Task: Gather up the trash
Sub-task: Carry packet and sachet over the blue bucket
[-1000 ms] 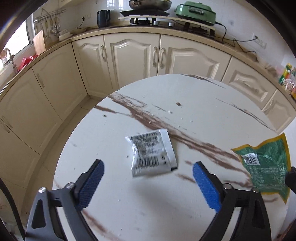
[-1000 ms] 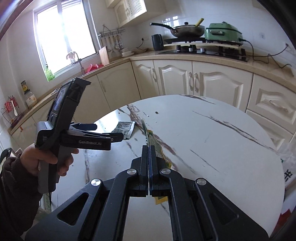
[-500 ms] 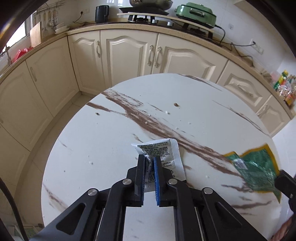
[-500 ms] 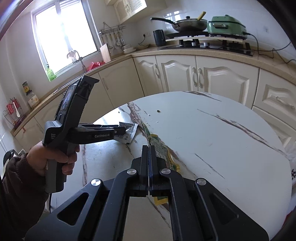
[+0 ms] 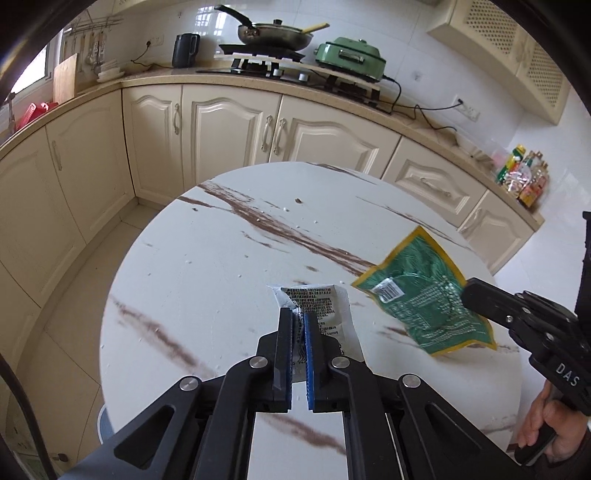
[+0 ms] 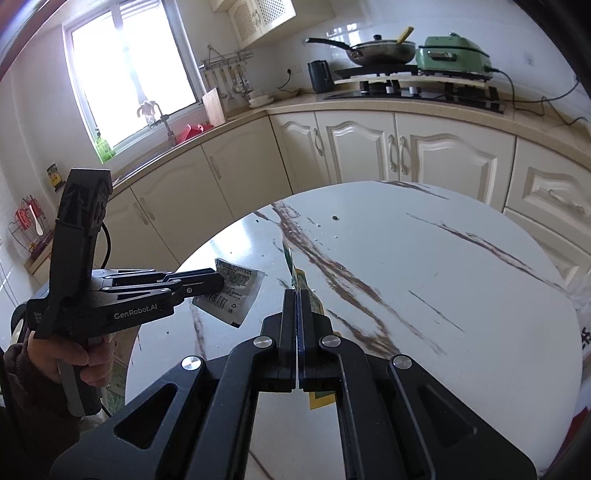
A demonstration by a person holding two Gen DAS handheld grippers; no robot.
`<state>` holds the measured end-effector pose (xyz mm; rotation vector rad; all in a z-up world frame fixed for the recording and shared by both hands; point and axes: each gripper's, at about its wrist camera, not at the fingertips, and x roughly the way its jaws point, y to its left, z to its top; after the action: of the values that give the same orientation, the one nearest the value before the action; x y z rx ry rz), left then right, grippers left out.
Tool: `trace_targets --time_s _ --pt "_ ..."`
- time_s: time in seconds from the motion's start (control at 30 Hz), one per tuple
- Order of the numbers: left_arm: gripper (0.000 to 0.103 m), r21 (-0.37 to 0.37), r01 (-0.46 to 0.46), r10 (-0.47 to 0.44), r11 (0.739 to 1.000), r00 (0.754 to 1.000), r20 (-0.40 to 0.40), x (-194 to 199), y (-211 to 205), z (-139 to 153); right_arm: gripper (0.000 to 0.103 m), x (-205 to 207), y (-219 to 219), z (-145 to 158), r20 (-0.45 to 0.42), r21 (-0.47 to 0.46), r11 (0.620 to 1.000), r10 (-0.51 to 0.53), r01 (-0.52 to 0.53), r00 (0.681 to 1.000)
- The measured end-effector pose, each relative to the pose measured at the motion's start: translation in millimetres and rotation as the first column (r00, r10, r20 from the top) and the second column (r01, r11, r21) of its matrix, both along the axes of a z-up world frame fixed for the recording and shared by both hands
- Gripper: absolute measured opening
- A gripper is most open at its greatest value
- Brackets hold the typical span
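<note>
My left gripper [image 5: 298, 314] is shut on a white and silver printed wrapper [image 5: 325, 306] and holds it above the round marble table [image 5: 207, 280]. The same wrapper [image 6: 236, 291] hangs from the left gripper [image 6: 218, 282] in the right wrist view. My right gripper [image 6: 297, 293] is shut on a green wrapper with a yellow border [image 6: 299, 280], seen edge-on there. In the left wrist view the green wrapper [image 5: 417, 291] hangs flat above the table from the right gripper [image 5: 467, 295].
Small crumbs [image 5: 297, 201] lie on the far part of the table. Cream kitchen cabinets [image 5: 229, 125] curve behind it. A stove with a pan [image 5: 273, 33] and a green appliance [image 5: 349, 55] stand on the counter. A white bag [image 6: 581, 295] shows at the table's right.
My left gripper closed on the white wrapper and lifted it off the table. My right gripper rose with the green wrapper. Both wrappers now hang above the table.
</note>
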<state>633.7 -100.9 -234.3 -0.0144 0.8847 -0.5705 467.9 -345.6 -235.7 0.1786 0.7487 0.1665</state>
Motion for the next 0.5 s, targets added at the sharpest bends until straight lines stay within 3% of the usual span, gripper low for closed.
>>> trace_targets --time_s 0.3,0.5 --pt "0.001 -0.042 -0.04 0.041 0.998 0.999 0.022 -52 73 23 0.002 -8 57 19 0.014 -0.011 0.998 0.061 -0.06 0.998" --pt "0.001 -0.08 -0.107 0.11 0.991 0.993 0.037 -92 155 37 0.002 -5 125 32 0.028 -0.029 0.989 0.146 -0.145 0.989"
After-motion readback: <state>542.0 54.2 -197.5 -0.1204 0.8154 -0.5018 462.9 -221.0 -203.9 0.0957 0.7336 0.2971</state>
